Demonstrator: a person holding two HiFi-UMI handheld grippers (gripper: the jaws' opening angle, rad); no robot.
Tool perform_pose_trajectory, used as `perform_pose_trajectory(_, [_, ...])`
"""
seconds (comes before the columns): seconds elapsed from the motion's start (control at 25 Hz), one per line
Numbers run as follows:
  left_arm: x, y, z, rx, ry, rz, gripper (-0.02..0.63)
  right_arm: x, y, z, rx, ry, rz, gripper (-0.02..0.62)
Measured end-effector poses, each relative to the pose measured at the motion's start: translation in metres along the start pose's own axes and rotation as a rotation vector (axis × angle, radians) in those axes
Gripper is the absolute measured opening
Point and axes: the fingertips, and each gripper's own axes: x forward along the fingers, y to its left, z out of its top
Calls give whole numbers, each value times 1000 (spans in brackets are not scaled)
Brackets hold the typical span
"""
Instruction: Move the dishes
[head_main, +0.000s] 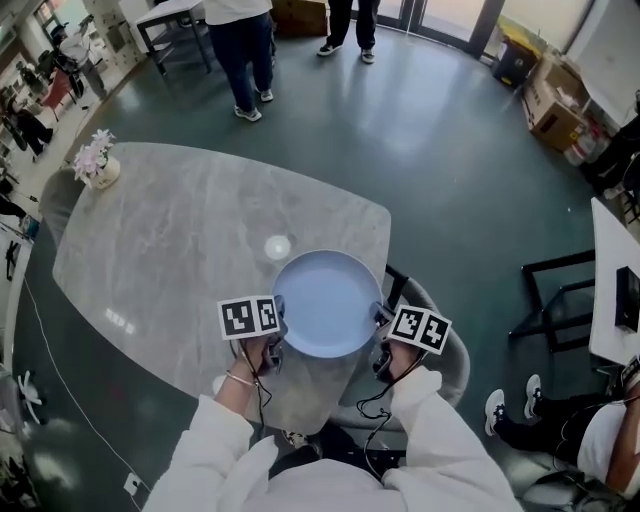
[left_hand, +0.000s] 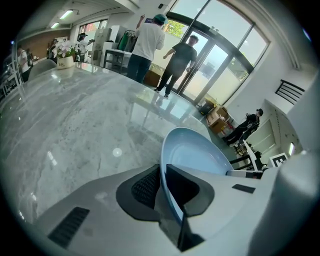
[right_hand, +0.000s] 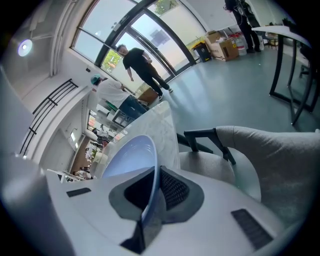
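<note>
A pale blue round dish (head_main: 328, 302) hangs just above the near right end of the grey marble table (head_main: 180, 240). My left gripper (head_main: 279, 326) is shut on its left rim and my right gripper (head_main: 381, 318) is shut on its right rim. In the left gripper view the dish (left_hand: 192, 152) stands edge-on, with its rim pinched between the dark pads (left_hand: 145, 187). The right gripper view shows the same dish (right_hand: 129, 156) clamped at its edge by the pads (right_hand: 172, 190). The part of each rim inside the jaws is hidden.
A white vase of pink flowers (head_main: 97, 160) stands at the table's far left end. A grey chair (head_main: 440, 350) sits by the table's near right side. People stand on the green floor beyond the table (head_main: 243, 50). Another table edge (head_main: 610, 290) and cardboard boxes (head_main: 555, 100) are at the right.
</note>
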Motion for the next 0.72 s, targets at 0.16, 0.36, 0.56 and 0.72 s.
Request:
perform_pose_trajectory(0.16, [9,1,-1,-20,3,1,41,5,-6,3,-2,0,-4,72])
perform_pose_trajectory(0.36, [17,3,1,-26,2,2,41,10,-9,4,-9,-3,-11,72])
perform_pose_trajectory(0.56, [22,4,2,-36,1,11,41,12,-9,6,-23,1,-9,72])
perform_pose_trajectory(0.72, [24,5,1,-28,1,31,43,13,-12,2,-16,-2,-6,72])
